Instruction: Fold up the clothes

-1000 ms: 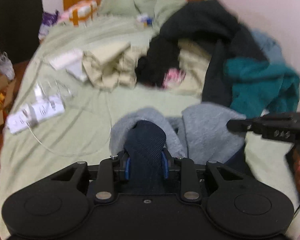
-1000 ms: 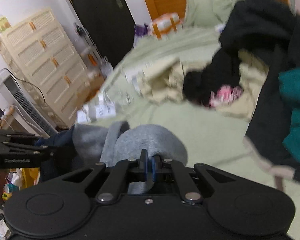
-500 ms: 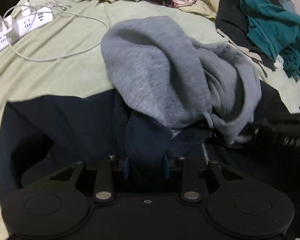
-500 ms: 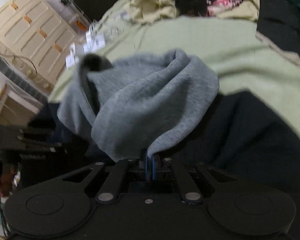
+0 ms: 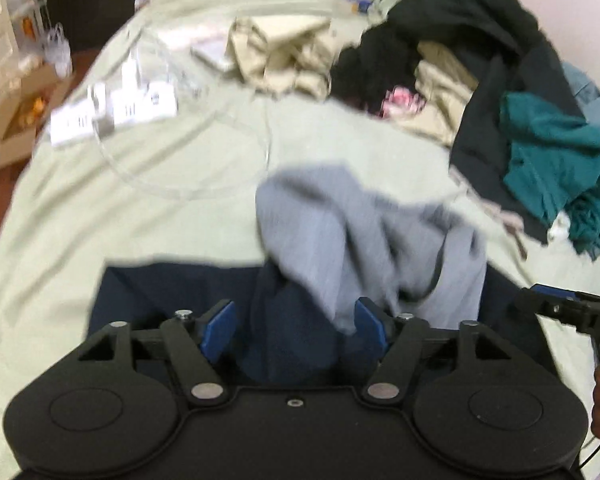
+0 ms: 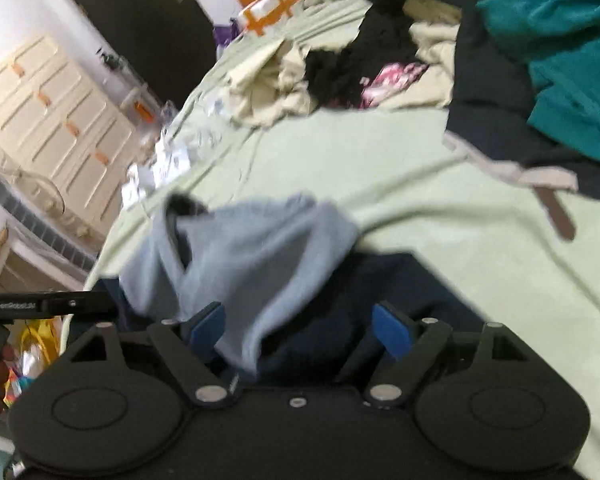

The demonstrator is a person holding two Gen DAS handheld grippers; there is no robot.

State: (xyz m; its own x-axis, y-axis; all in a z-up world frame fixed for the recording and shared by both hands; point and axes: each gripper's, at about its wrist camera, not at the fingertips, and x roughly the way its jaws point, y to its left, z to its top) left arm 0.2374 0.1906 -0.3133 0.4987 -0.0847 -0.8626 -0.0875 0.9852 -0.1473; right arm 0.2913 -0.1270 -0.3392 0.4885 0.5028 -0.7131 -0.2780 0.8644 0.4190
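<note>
A navy hooded garment (image 5: 172,292) with a grey fleece lining (image 5: 352,232) lies on the pale green bed at the near edge; it also shows in the right wrist view (image 6: 400,288), with the grey lining (image 6: 252,256) bunched on top. My left gripper (image 5: 296,324) is open, its blue pads apart around a fold of navy cloth. My right gripper (image 6: 300,332) is open, pads apart, with grey cloth draped between them. The right gripper also shows at the right edge of the left wrist view (image 5: 568,312).
A heap of clothes lies at the far right: teal (image 5: 556,152), black (image 5: 460,16) and beige (image 5: 284,56) pieces. A white power strip (image 5: 112,116) with a cable lies at the left. A cream drawer unit (image 6: 48,120) stands beside the bed.
Both grippers have opened and let go of the cloth. The garment now lies on the bed, and both cameras have tilted up to show more of the bed.
</note>
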